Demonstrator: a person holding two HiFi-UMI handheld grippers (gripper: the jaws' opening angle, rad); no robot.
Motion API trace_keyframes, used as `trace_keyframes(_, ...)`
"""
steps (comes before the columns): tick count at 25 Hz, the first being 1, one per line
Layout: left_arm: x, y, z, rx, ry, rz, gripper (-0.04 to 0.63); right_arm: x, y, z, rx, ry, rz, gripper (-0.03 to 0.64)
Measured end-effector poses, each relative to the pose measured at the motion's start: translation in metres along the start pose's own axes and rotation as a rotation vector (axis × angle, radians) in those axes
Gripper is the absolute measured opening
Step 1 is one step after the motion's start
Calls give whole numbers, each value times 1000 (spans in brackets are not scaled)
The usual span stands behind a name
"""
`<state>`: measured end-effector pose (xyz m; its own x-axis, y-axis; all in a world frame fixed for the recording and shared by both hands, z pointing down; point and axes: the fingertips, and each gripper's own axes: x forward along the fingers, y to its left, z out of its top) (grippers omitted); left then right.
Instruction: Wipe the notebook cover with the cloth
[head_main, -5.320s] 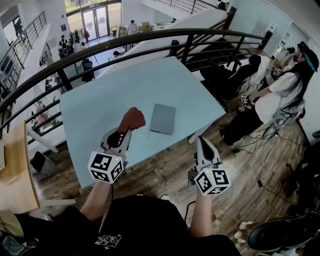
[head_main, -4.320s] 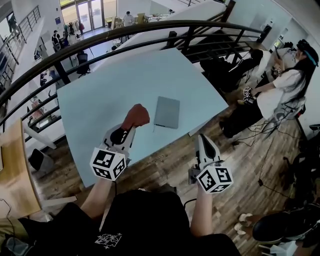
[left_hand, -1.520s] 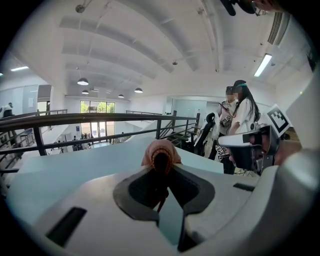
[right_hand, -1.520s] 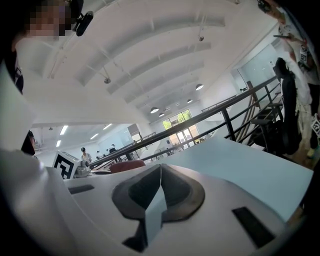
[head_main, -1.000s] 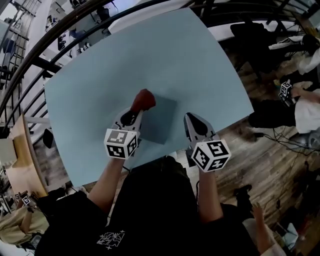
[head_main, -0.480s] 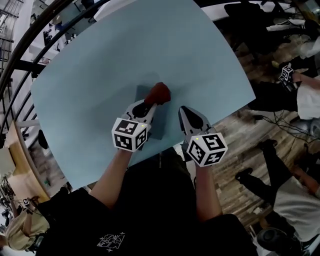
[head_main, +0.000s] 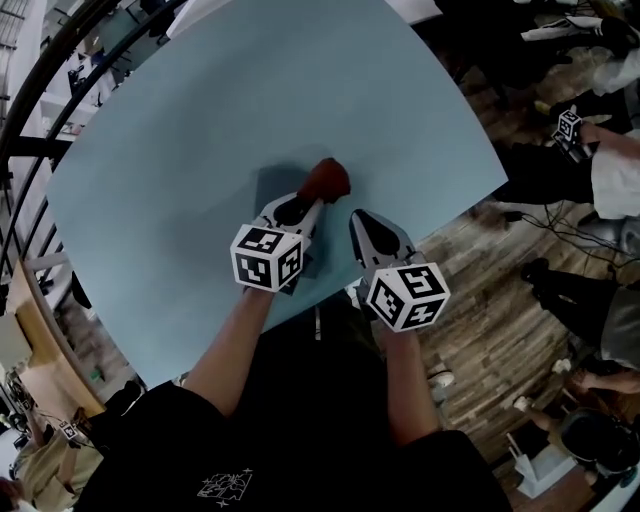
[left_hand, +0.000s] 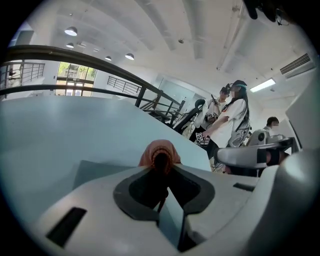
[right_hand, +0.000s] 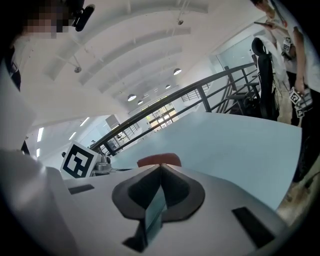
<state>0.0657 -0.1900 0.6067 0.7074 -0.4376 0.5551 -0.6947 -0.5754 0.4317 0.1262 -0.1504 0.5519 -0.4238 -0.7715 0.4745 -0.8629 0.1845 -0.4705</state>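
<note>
Progress: mid-task by my read. Left gripper (head_main: 309, 203) has its jaws clamped on the cloth (head_main: 325, 180), and the wad sits low over the upper right edge of the notebook (head_main: 270, 188), centre of the head view. I can't confirm the cloth is touching the cover. How much of the cover is already wiped can't be told, as no streaks or dirt show. Most of the surface is probably still to do, including the part hidden under the gripper body.

Left gripper view: cloth (left_hand: 159, 150) bunched at the jaw tips of the left gripper (left_hand: 161, 162), notebook (left_hand: 95, 172) a flat panel at lower left of it. Right gripper (head_main: 366, 228) hovers just right of the notebook with its jaws together and nothing between them. The right gripper view confirms this (right_hand: 161, 167), with the cloth (right_hand: 159, 160) peeking just beyond the tips.

Notebook: thin, grey-blue, plain closed cover, slightly darker than the pale blue table (head_main: 200, 120), lying flat near the table's lower edge. Cloth: rust-red, crumpled into a small ball.
</note>
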Motion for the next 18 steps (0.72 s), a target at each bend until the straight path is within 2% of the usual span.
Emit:
trace_keyframes(7, 0, 9, -4, -19, 12, 5, 70, 2, 0, -6, 2, 7, -10, 8)
trace_keyframes(18, -19, 40, 2, -26, -4, 93, 71, 8, -9, -2, -3, 23, 6, 8)
